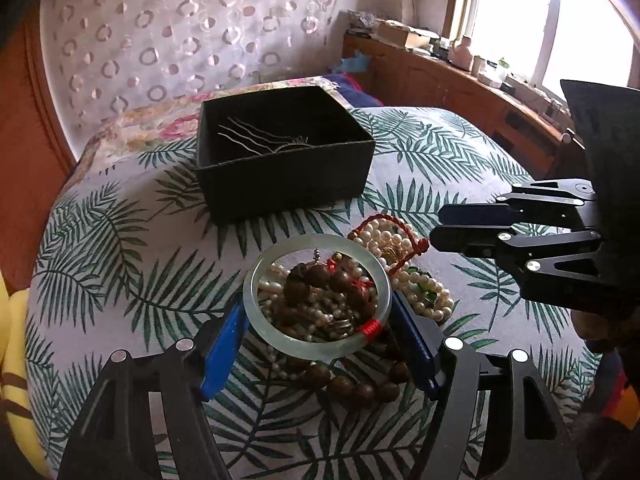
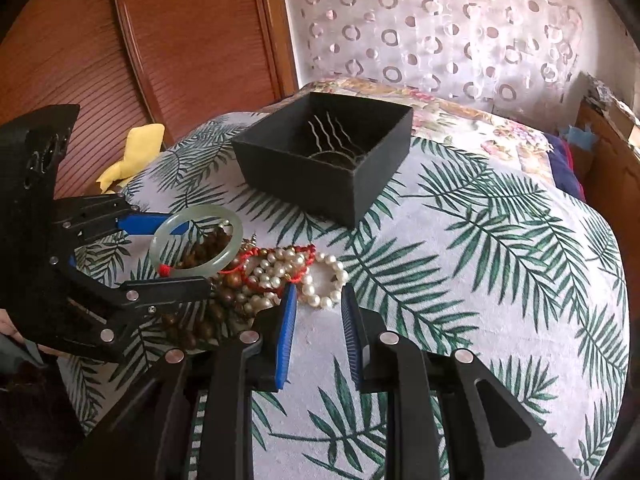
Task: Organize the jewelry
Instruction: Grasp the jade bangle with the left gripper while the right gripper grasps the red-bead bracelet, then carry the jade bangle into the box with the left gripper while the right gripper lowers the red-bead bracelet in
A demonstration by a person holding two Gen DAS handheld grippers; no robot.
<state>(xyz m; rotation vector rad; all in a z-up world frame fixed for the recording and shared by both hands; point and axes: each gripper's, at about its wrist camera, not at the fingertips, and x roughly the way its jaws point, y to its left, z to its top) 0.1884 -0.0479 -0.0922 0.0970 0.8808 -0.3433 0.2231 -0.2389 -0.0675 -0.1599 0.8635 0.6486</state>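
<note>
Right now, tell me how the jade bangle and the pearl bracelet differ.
The jade bangle is one smooth pale green ring; the pearl bracelet is a string of small white beads. The bangle sits between the left gripper jaws, tilted over the pile; the pearl bracelet lies flat on the leaf-print cloth. Both are closed loops.

Leaf-print cover [image 2: 500, 280] right of jewelry pile [image 2: 256, 276] lies bare; black box [image 2: 320, 160] stands behind.

A bed under a palm-leaf bedspread [image 1: 420, 152] fills the room, with a floral quilt [image 2: 460, 120] folded at its far end. Behind hangs a sheer curtain with ring patterns [image 1: 180, 32]. A bright window [image 1: 516, 12] sits above a cluttered wooden ledge [image 1: 440, 68]; reddish wooden panelling [image 2: 140, 40] lines one side.
</note>
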